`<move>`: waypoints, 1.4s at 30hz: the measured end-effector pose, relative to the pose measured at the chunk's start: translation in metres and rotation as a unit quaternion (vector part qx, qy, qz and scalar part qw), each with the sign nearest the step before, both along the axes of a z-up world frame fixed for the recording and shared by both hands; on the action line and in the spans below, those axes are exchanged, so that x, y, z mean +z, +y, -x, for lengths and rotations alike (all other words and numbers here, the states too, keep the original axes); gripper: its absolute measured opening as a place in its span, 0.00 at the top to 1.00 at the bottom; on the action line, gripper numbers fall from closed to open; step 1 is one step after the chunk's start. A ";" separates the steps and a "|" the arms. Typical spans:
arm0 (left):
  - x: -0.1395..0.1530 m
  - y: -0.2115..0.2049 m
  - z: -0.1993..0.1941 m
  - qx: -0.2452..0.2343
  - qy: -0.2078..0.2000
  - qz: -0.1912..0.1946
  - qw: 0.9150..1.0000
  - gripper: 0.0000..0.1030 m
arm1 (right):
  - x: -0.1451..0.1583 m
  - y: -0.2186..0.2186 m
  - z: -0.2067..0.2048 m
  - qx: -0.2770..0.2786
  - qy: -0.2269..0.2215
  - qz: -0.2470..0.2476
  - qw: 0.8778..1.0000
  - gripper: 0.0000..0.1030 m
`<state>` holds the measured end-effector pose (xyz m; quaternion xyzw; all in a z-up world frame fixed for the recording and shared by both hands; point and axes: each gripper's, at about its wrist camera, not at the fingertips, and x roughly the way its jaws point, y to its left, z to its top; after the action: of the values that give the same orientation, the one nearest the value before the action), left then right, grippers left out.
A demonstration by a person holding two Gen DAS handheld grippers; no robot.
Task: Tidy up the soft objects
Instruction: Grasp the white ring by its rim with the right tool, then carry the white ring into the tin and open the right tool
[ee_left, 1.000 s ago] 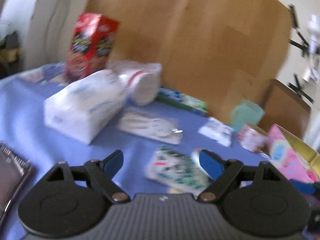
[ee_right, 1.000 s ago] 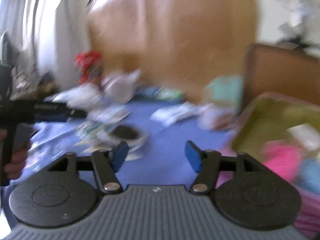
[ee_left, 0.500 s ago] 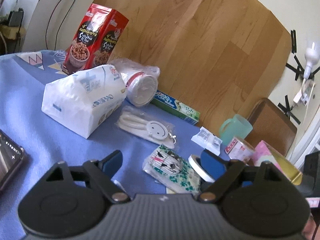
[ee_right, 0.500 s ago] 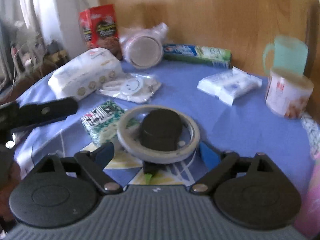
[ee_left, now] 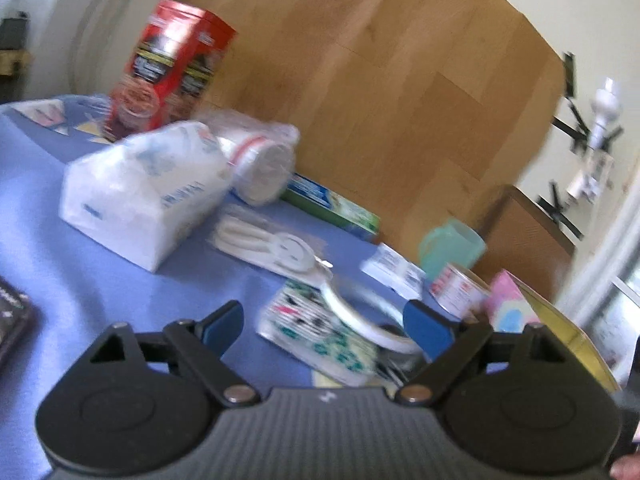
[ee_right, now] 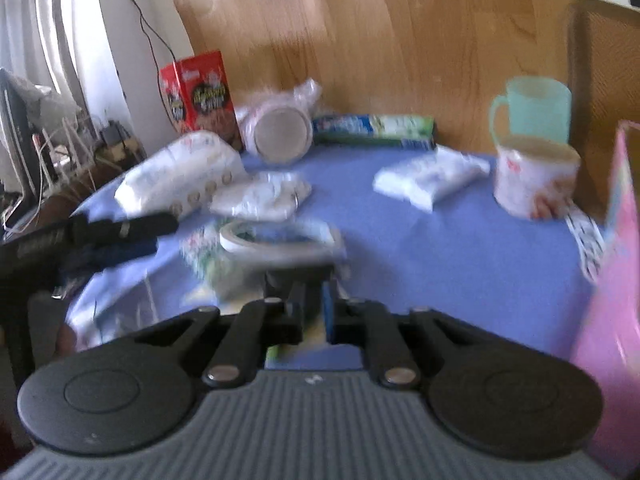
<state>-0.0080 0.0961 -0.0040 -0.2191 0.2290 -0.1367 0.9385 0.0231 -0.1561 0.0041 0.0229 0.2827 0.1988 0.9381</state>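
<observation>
**Right tool clamps the lid; soft pack waits beneath**

Right tool (ee_right: 312,308) has just been closing and its jaws now stand almost together, apparently pinching the near edge of the lid (ee_right: 280,246), which sits tilted just ahead of the tips. The grip point itself is smeared, so the hold is my reading rather than a clear sight. Left tool (ee_left: 322,320) has just been opening; its jaws gape wide with nothing pressed between the pads.

The pack (ee_left: 304,316), a soft patterned bundle, lies on the counter (ee_right: 400,240) just ahead of the left tool, between its open jaws, with the lid leaning on it. A white tissue pack (ee_left: 140,200) lies further ahead to the left tool's left.

The step in hand looks like clearing the hard lid off the pack. Next, the right tool probably needs to carry the lid aside, well away from the pack. The left tool would then come down and close gently on the pack's middle.

Writing is blurred throughout. The red box (ee_left: 172,64) shows yellow lettering and the long box (ee_left: 336,208) blue and green print, but neither can be read. The tissue pack's blue print is also illegible.
</observation>
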 end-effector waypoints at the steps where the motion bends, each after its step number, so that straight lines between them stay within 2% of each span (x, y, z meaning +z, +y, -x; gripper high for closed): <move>1: 0.000 -0.002 0.000 -0.011 0.001 0.000 1.000 0.13 | -0.003 -0.001 0.008 0.000 -0.003 0.012 1.000 0.86; 4: 0.003 -0.010 -0.002 -0.034 0.016 -0.005 0.999 0.15 | -0.008 -0.002 0.027 0.005 -0.021 0.059 0.998 0.70; 5: 0.005 -0.012 -0.004 -0.036 0.022 0.000 0.999 0.16 | -0.007 -0.004 0.027 0.006 -0.019 0.053 0.998 0.67; 8: 0.013 -0.010 -0.020 -0.032 0.048 0.038 0.998 0.16 | 0.004 -0.012 0.013 -0.002 -0.015 0.000 1.000 0.67; 9: 0.020 -0.011 -0.031 -0.026 0.063 0.036 0.997 0.18 | 0.009 -0.014 0.007 -0.008 -0.017 -0.017 1.000 0.66; 11: 0.031 -0.019 -0.051 -0.023 0.084 0.002 0.996 0.29 | 0.015 -0.019 -0.010 -0.028 -0.015 -0.044 0.999 0.66; 12: 0.037 -0.026 -0.064 -0.027 0.093 -0.027 0.995 0.36 | 0.016 -0.020 -0.019 -0.038 -0.009 -0.054 0.998 0.66; 13: 0.039 -0.033 -0.077 -0.031 0.109 -0.059 0.992 0.45 | 0.016 -0.023 -0.031 -0.046 0.004 -0.071 0.996 0.65; 14: 0.039 -0.040 -0.090 -0.036 0.131 -0.085 0.987 0.49 | 0.015 -0.023 -0.039 -0.050 0.015 -0.085 0.995 0.64; 15: 0.037 -0.044 -0.101 -0.048 0.151 -0.101 0.982 0.54 | 0.014 -0.023 -0.047 -0.053 0.027 -0.097 0.993 0.64; 18: 0.030 -0.055 -0.121 -0.075 0.183 -0.138 0.970 0.57 | 0.009 -0.017 -0.071 -0.060 0.056 -0.122 0.989 0.64; 20: 0.023 -0.062 -0.128 -0.088 0.199 -0.156 0.963 0.69 | 0.004 -0.012 -0.087 -0.059 0.080 -0.138 0.985 0.64; 21: 0.022 -0.064 -0.126 -0.084 0.189 -0.165 0.964 0.80 | 0.001 -0.009 -0.093 -0.053 0.093 -0.145 0.984 0.71; 22: 0.021 -0.065 -0.125 -0.080 0.188 -0.170 0.964 0.80 | -0.002 -0.006 -0.099 -0.049 0.101 -0.149 0.982 0.71; 24: 0.023 -0.060 -0.115 -0.074 0.176 -0.139 0.972 0.81 | 0.001 -0.001 -0.097 -0.064 0.087 -0.131 0.985 0.81; 28: 0.048 -0.071 -0.092 -0.098 0.132 -0.097 0.982 0.81 | 0.029 -0.023 -0.062 -0.087 0.012 -0.125 0.988 0.86; 31: 0.073 -0.103 -0.078 -0.133 0.091 -0.086 0.983 0.81 | 0.050 -0.045 -0.027 -0.120 -0.051 -0.115 0.985 0.87; 33: 0.089 -0.130 -0.069 -0.166 0.062 -0.075 0.981 0.81 | 0.061 -0.068 0.003 -0.155 -0.097 -0.117 0.976 0.87; 35: 0.100 -0.160 -0.064 -0.200 0.043 -0.061 0.977 0.80 | 0.068 -0.093 0.033 -0.202 -0.140 -0.122 0.962 0.87; 38: 0.107 -0.225 -0.061 -0.253 0.032 -0.064 0.965 0.65 | 0.069 -0.127 0.060 -0.265 -0.180 -0.104 0.942 0.84; 39: 0.105 -0.247 -0.060 -0.268 0.031 -0.073 0.960 0.51 | 0.067 -0.138 0.065 -0.288 -0.188 -0.092 0.934 0.83; 40: 0.102 -0.263 -0.060 -0.274 0.029 -0.085 0.958 0.43 | 0.065 -0.148 0.071 -0.324 -0.197 -0.067 0.923 0.78; 41: 0.098 -0.278 -0.059 -0.273 0.026 -0.101 0.956 0.44 | 0.062 -0.156 0.074 -0.352 -0.199 -0.048 0.913 0.60; 42: 0.093 -0.289 -0.060 -0.266 0.028 -0.117 0.956 0.44 | 0.059 -0.167 0.080 -0.381 -0.206 -0.037 0.901 0.54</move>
<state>0.0521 -0.1934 0.0890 -0.0430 0.3196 -0.3478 0.8803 -0.0570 -0.3232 0.0632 0.1220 0.0456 -0.1633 0.9779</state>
